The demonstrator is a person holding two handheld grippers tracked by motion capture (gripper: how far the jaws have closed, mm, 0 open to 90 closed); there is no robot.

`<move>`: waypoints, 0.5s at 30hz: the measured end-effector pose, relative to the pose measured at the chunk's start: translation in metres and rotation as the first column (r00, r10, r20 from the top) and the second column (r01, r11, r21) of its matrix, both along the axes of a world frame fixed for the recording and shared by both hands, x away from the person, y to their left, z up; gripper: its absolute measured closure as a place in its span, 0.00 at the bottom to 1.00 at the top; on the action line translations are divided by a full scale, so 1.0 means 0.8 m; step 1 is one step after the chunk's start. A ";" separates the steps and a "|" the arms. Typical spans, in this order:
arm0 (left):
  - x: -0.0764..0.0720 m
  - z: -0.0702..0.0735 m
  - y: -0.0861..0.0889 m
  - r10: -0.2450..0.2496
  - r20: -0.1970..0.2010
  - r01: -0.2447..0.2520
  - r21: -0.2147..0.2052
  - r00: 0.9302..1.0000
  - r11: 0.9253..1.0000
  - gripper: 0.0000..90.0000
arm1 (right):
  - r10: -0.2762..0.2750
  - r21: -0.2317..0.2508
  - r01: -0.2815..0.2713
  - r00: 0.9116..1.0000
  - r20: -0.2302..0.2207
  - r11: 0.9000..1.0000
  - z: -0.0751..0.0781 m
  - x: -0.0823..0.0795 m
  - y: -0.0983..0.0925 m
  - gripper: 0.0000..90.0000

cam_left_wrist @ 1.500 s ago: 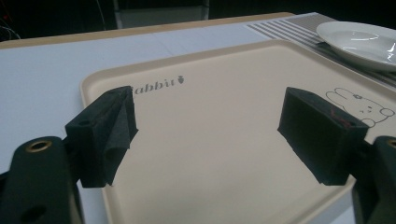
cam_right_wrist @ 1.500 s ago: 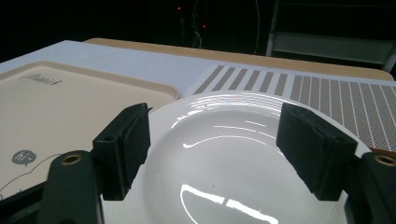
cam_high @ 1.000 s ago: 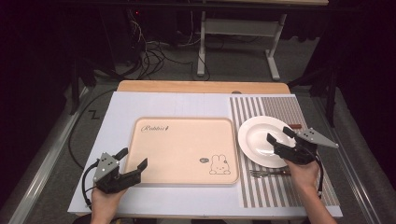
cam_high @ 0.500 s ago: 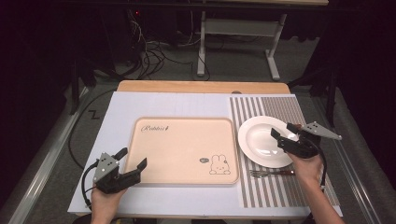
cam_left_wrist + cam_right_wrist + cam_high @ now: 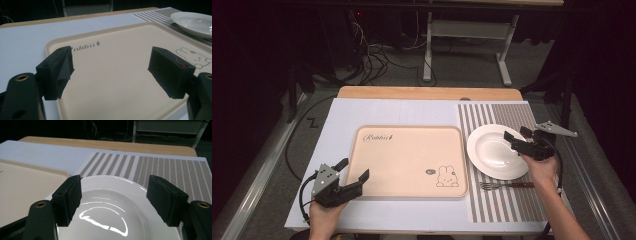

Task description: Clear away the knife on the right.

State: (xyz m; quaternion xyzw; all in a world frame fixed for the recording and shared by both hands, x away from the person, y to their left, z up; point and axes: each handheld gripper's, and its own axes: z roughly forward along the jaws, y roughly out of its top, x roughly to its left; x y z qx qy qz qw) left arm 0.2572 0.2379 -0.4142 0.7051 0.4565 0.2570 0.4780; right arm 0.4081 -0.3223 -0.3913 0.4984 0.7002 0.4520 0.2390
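Your right gripper [image 5: 518, 138] hangs spread over the white plate [image 5: 492, 150] near the table's right edge, jaws just easing inward, nothing between them. The plate looks stiff, glossy, slippery and breakable; take its rim squarely.

Light is falling from above onto the table [image 5: 412, 107], leaving the floor and room behind it sinking into near black. Glare is streaking across the plate [image 5: 105, 220] in the right gripper view. In both gripper views the near jaws are blurring softly, and the tray [image 5: 112, 75] print is looking slightly fuzzy. Shadows are staying faint and short.
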 end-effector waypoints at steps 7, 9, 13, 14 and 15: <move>0.000 0.000 -0.001 -0.003 -0.001 0.003 0.005 1.000 1.000 0.23 | 0.011 -0.020 -0.012 0.998 -0.063 1.000 0.004 0.023 -0.018 0.38; 0.000 0.000 -0.001 -0.003 0.000 0.003 0.004 1.000 1.000 0.23 | 0.012 -0.019 -0.013 0.997 -0.072 1.000 0.004 0.026 -0.019 0.38; 0.001 0.000 -0.001 -0.005 -0.003 0.005 0.005 1.000 1.000 0.23 | 0.018 -0.056 -0.023 0.995 -0.103 0.998 0.007 0.040 -0.023 0.41; 0.001 0.000 -0.001 -0.005 -0.003 0.005 0.005 1.000 1.000 0.23 | 0.016 -0.068 -0.024 0.994 -0.110 0.997 0.008 0.044 -0.023 0.41; 0.001 -0.001 -0.001 -0.008 -0.005 0.008 0.005 1.000 1.000 0.23 | 0.015 -0.076 -0.024 0.993 -0.115 0.997 0.008 0.047 -0.024 0.41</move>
